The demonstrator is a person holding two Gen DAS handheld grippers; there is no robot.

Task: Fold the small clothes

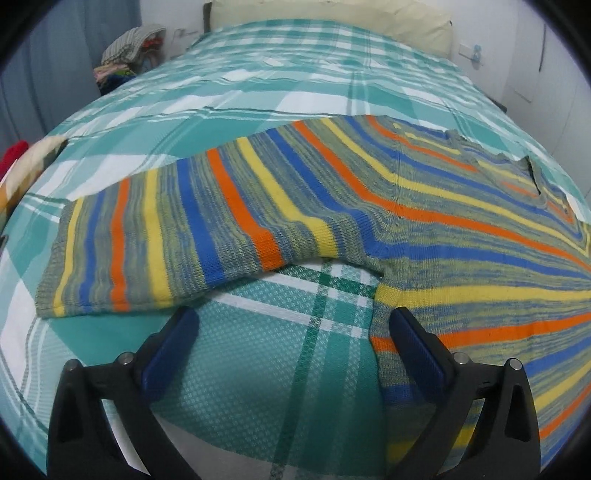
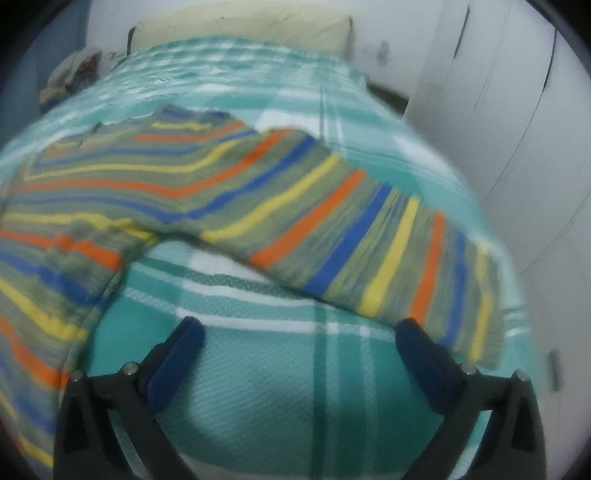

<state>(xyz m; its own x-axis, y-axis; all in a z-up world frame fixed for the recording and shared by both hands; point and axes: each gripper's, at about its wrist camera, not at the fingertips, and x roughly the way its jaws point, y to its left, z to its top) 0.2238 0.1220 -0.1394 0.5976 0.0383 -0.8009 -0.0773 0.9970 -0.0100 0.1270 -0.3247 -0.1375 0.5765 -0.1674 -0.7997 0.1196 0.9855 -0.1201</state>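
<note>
One striped sweater (image 1: 332, 206) lies flat on the checked bedspread (image 1: 258, 369), its two sleeves spread out to either side. Its neck (image 1: 532, 173) points toward the single pillow (image 1: 332, 18) at the head of the bed, so the body runs lengthwise along the bed, while the sleeves stretch across it. Two grippers show, one per view. The left gripper (image 1: 291, 325) has its jaws wide apart, empty, in the gap between sleeve and body. The right gripper (image 2: 299, 332) is likewise spread and empty, under the other sleeve (image 2: 369, 240); that view is blurred.
</note>
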